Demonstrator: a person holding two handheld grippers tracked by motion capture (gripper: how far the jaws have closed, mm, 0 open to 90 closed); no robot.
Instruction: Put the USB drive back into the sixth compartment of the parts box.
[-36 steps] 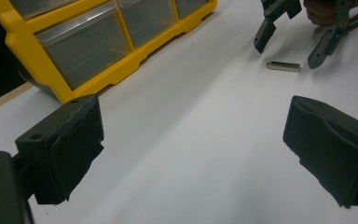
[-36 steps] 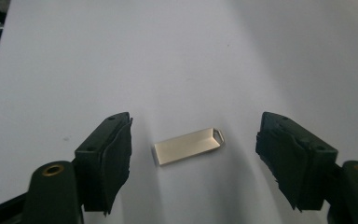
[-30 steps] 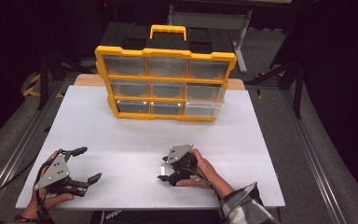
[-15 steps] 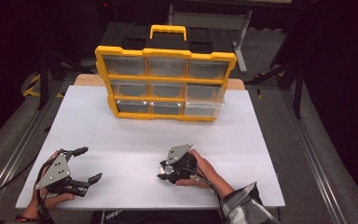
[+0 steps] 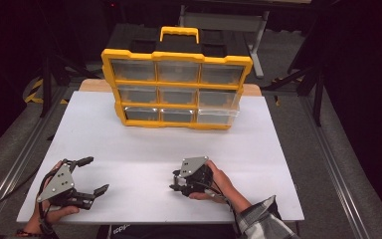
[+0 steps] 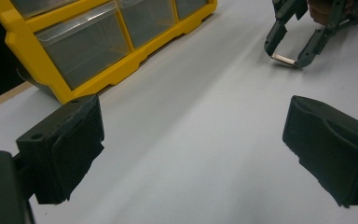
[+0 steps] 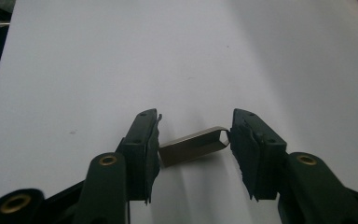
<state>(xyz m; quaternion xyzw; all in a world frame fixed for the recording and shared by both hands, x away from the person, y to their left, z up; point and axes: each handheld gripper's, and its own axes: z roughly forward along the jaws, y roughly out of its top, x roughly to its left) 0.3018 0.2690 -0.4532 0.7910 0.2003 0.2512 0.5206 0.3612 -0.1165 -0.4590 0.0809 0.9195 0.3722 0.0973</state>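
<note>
A small bent strip of grey metal (image 7: 193,145) lies on the white table (image 5: 144,144), spanning the gap between the pads of my right gripper (image 7: 195,126). Both its ends touch the pads. The jaws have just been closing and now pinch the strip. In the left gripper view the same metal strip (image 6: 284,59) sits low between the right gripper's (image 6: 286,55) tips, at the table surface. In the high view my right gripper (image 5: 174,181) rests near the front middle of the table, pointing left. My left gripper (image 5: 94,175) stands wide open at the front left, with nothing between its pads (image 6: 65,144).
A yellow organizer (image 5: 176,92) with clear drawers stands upright at the back of the table, handle on top; its bottom right drawer (image 5: 218,115) sticks out slightly. The organizer (image 6: 98,46) also appears in the left gripper view. Dark floor and stands surround the table.
The right gripper's jaws have narrowed onto the metal strip, which showed as a pale piece at its tips before. The left gripper has kept still.
</note>
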